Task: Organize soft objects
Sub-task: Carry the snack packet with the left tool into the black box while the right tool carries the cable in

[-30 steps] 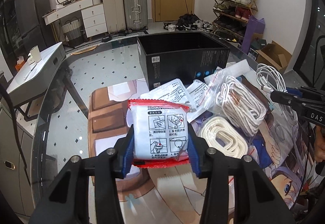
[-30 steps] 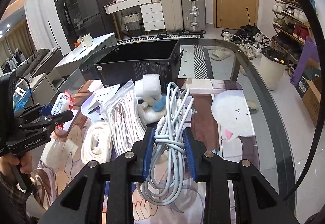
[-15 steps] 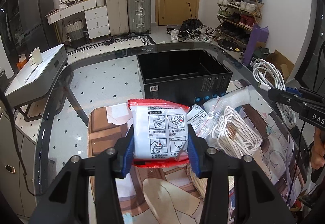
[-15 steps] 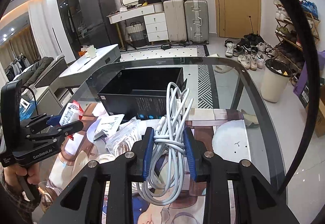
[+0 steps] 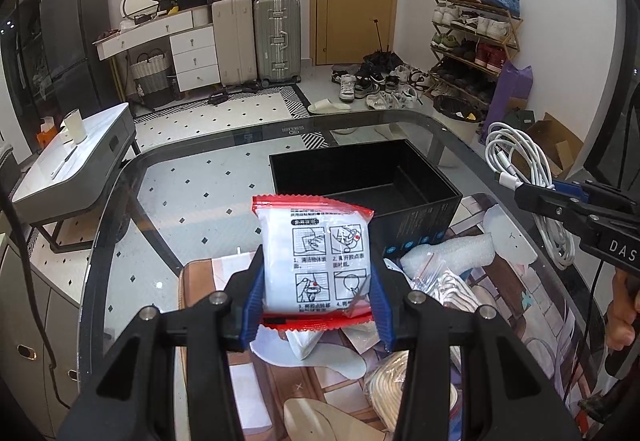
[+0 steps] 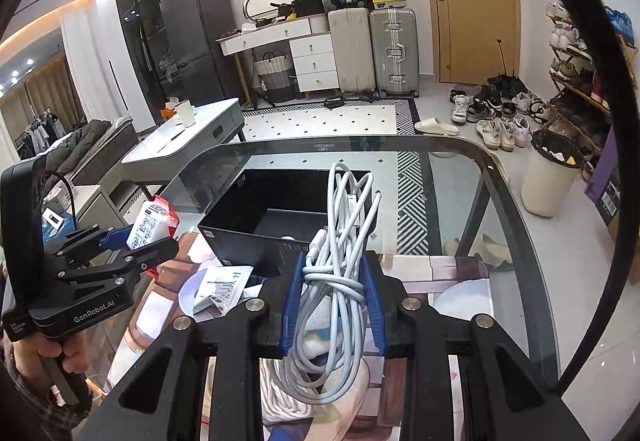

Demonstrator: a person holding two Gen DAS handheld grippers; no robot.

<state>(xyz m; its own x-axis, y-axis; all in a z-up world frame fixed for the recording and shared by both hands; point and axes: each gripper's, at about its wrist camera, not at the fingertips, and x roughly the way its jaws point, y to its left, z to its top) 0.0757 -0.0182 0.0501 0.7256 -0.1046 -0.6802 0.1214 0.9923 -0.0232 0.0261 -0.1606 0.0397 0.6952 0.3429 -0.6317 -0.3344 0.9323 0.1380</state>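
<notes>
Left wrist view: the left gripper (image 5: 318, 295) clamps a white, red-edged plastic packet (image 5: 314, 261), held above the glass worktop (image 5: 168, 209) just short of the open black box (image 5: 364, 185).

Right wrist view: the right gripper (image 6: 334, 305) is clenched on a coiled white cable (image 6: 340, 265), raised before that box (image 6: 256, 217).

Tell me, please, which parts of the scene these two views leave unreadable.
- Left wrist view: the red-edged packet hides the near left corner of the black box; its small print is too fine to read.
- Right wrist view: the white cable bundle covers part of the box floor.
- Both views: the gripper frames cut off the printed mat at the bottom.
</notes>
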